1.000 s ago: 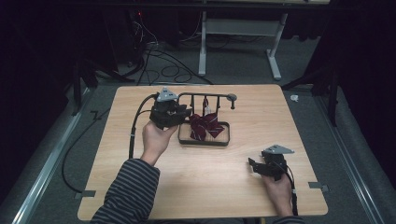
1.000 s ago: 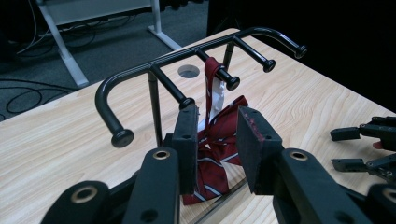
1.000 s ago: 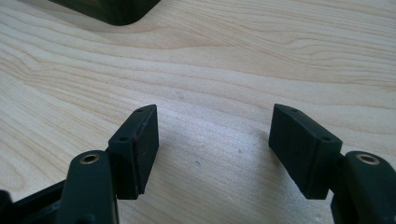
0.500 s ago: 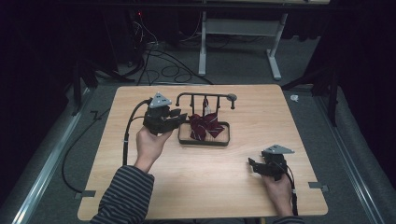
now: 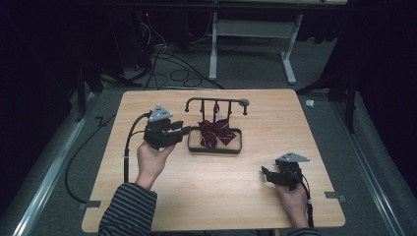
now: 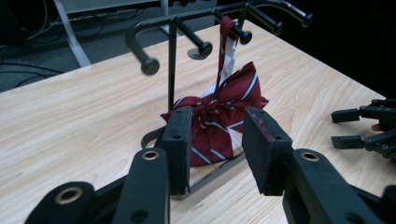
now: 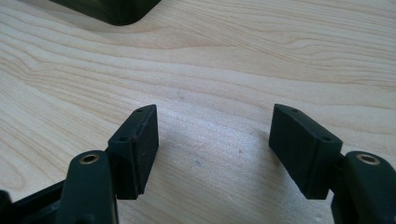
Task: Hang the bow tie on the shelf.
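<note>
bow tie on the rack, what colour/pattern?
Dark red bow tie with white diagonal stripes; clearest in the left gripper view.

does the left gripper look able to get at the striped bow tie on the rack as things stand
Probably yes. The left gripper is open and aimed at the bow tie, which hangs from a rack peg with nothing between jaws and fabric.

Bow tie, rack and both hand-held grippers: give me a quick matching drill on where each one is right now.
Things:
1. bow tie
2. black rack
3. left hand-held gripper
4. right hand-held gripper

Places:
A. low over bare wood, near the table's right front
B. stands at the middle of the table
C. hangs from a peg
D. open, just left of the rack

Pairs: 1-C, 2-B, 3-D, 4-A
</note>
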`<state>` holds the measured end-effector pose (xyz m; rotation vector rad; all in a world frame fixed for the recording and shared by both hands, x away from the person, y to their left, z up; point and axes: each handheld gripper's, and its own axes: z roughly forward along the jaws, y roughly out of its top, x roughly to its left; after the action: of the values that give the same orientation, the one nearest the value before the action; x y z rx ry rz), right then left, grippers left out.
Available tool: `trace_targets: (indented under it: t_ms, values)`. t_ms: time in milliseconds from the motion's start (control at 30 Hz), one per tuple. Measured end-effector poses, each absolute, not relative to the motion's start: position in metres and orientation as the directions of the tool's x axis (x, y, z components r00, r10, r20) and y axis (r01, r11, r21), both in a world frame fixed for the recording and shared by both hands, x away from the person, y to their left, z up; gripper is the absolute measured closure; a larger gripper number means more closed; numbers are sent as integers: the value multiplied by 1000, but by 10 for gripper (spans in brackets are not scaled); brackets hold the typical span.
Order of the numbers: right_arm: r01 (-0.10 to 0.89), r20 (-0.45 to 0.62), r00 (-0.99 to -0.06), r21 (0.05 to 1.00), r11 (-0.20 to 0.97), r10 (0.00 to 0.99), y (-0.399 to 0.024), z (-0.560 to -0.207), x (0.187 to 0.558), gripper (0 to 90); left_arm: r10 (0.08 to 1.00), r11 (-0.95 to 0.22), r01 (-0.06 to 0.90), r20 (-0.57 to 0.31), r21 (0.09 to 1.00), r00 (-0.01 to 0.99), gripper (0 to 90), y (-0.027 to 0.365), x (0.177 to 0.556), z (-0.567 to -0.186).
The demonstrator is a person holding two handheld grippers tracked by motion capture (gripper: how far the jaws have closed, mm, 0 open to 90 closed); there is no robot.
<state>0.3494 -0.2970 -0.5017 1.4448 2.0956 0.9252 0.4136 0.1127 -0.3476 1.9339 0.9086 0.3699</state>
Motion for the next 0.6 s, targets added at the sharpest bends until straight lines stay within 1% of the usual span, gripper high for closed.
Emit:
trace_targets:
  t_ms: [600]
  values:
    - [643,23,-365,729,235,931,-297,-502,349,342,745,-259,463,-130,848,655,609,130,399,-361]
